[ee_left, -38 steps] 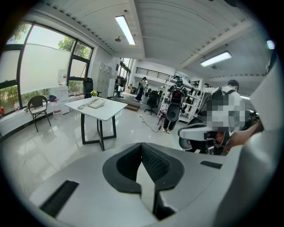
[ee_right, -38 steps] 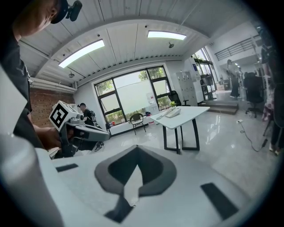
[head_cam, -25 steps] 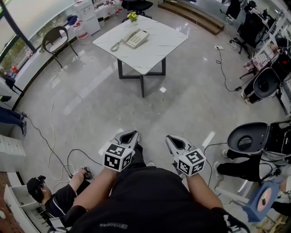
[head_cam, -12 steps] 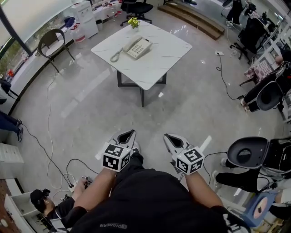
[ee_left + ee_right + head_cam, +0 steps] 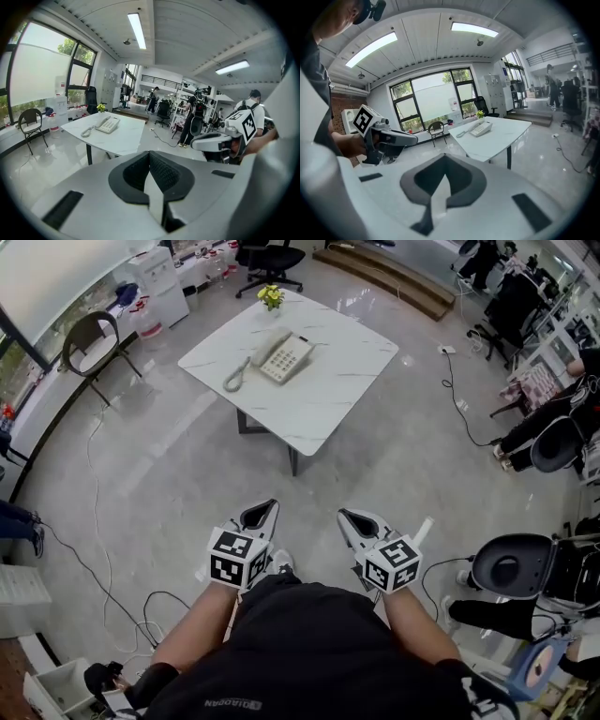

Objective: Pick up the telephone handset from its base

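Note:
A cream telephone (image 5: 287, 358) lies on a white marble-look table (image 5: 337, 381) far ahead, with its handset (image 5: 269, 344) resting on the base and a coiled cord (image 5: 235, 378) trailing left. The telephone is also small in the left gripper view (image 5: 108, 124) and the right gripper view (image 5: 481, 128). My left gripper (image 5: 262, 513) and right gripper (image 5: 351, 518) are held side by side in front of the body, well short of the table. Both are shut with nothing between the jaws.
A small pot of yellow flowers (image 5: 270, 296) stands at the table's far corner. A metal chair (image 5: 90, 339) is at the left, an office chair (image 5: 267, 255) behind the table. Cables (image 5: 94, 549) cross the floor at the left. A black round seat (image 5: 508, 565) is at the right.
The view has closed in on the table, which now sits lower and larger in the head view. Both grippers travelled forward together and stayed shut.

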Demonstrator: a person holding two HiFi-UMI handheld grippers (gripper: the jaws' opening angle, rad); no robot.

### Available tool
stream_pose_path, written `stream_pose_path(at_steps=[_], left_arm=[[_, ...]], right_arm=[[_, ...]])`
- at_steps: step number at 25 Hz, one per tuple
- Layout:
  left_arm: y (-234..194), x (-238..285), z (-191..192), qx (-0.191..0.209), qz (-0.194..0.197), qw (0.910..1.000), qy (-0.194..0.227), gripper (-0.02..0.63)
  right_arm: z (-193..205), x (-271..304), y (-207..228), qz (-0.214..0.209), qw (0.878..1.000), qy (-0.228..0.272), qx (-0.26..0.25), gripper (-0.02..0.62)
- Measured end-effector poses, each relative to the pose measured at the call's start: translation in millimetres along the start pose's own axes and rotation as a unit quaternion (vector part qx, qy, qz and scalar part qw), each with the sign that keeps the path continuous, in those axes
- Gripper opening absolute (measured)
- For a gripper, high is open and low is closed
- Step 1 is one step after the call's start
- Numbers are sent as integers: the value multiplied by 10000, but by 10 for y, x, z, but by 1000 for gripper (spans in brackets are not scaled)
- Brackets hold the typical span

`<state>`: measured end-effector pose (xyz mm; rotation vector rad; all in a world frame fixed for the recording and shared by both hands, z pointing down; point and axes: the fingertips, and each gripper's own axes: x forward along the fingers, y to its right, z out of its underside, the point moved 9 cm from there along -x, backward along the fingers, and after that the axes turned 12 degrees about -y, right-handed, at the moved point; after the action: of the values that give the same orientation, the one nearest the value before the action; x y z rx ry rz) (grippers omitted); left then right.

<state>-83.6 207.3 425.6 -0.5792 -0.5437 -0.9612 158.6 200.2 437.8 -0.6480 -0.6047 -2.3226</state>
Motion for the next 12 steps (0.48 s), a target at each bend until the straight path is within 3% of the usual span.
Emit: stream_pose_path(at_steps=[12], left_arm=[[-753,267,-325,76,138,9999,-30,2]], right_arm=[[-401,597,127,161,9998,-131,49,2]])
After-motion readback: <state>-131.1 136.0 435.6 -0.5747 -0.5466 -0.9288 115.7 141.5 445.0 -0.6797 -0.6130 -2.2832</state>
